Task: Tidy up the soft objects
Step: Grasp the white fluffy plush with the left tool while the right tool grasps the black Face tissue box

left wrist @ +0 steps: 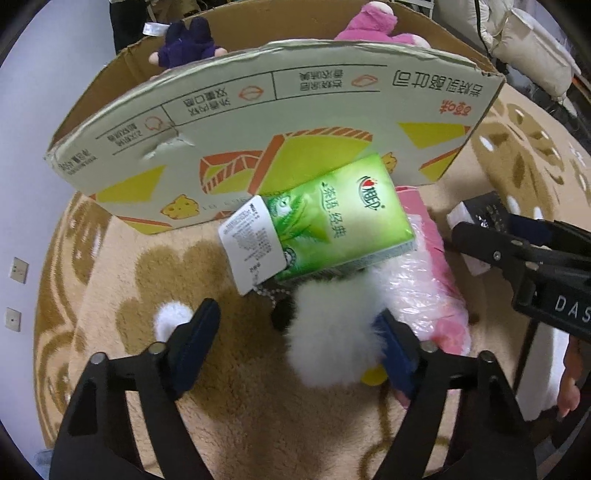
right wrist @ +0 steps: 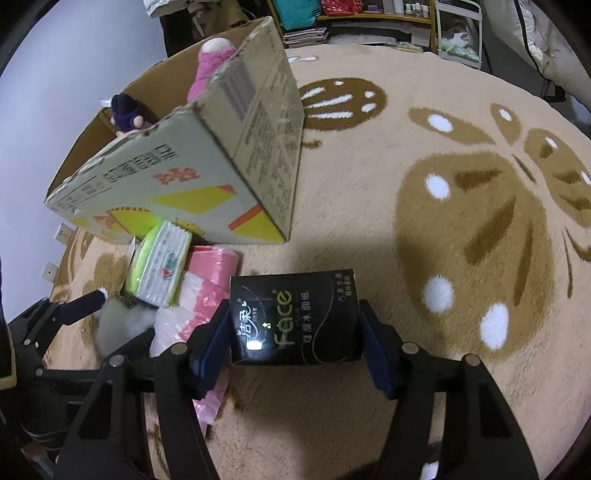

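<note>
A fluffy white plush toy (left wrist: pixel 328 332) lies on the carpet between the fingers of my left gripper (left wrist: pixel 297 312). The right pad touches its fur, while a gap separates it from the left pad, so the gripper is open. A green tissue pack (left wrist: pixel 343 218) with a white tag (left wrist: pixel 251 243) rests partly on the toy. A pink plastic-wrapped pack (left wrist: pixel 432 280) lies beside it. In the right wrist view my right gripper (right wrist: pixel 294 306) is shut on a black tissue pack (right wrist: pixel 295 317), both pads against its sides. The green tissue pack (right wrist: pixel 159 269) and the pink pack (right wrist: pixel 210 273) lie to its left.
An open cardboard box (left wrist: pixel 258 110) stands just behind the packs. It holds a purple plush (left wrist: pixel 188 40) and a pink plush (left wrist: pixel 369 22). The box (right wrist: pixel 221 177) sits on a beige patterned carpet (right wrist: pixel 406 147). A hand (left wrist: pixel 569 380) shows at the right edge. Shelves and bedding line the far side.
</note>
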`<action>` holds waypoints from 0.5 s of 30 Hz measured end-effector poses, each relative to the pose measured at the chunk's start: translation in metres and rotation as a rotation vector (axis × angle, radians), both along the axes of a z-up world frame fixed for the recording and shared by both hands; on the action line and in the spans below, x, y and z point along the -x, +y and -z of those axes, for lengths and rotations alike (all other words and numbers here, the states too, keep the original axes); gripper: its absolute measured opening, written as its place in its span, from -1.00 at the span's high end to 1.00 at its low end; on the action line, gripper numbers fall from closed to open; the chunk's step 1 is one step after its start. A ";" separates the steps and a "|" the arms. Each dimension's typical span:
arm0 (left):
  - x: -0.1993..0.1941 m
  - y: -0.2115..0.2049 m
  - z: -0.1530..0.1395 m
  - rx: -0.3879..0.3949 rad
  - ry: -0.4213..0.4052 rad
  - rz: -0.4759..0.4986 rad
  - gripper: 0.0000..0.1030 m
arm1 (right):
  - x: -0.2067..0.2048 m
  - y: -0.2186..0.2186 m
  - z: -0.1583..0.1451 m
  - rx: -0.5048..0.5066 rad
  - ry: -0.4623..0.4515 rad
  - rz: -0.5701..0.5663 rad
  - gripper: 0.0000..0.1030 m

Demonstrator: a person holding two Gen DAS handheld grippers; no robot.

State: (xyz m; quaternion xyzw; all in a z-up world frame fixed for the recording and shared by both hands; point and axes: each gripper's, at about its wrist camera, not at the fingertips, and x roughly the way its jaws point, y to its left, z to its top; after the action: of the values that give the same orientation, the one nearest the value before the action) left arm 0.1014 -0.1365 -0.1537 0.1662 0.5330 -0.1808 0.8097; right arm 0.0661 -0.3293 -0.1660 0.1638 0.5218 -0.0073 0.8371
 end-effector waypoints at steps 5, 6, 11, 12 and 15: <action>0.003 -0.001 0.000 0.037 0.016 0.028 0.05 | 0.007 0.002 -0.012 -0.012 -0.035 -0.007 -0.33; 0.006 -0.001 -0.001 0.039 0.019 0.042 0.10 | 0.008 0.002 -0.015 -0.011 -0.045 -0.008 -0.33; 0.014 0.001 -0.007 0.019 -0.015 0.043 0.21 | 0.012 0.000 -0.027 -0.030 -0.077 -0.001 -0.33; 0.015 0.005 -0.009 0.020 -0.020 0.030 0.21 | 0.014 0.001 -0.028 -0.029 -0.079 -0.001 -0.33; 0.014 0.019 -0.018 0.023 -0.064 -0.010 0.21 | 0.019 0.004 -0.033 -0.023 -0.091 -0.002 -0.33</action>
State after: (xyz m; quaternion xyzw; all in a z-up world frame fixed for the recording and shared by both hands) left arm 0.0871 -0.1171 -0.1354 0.1602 0.5057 -0.1775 0.8289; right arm 0.0473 -0.3253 -0.1328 0.1733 0.4834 0.0069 0.8580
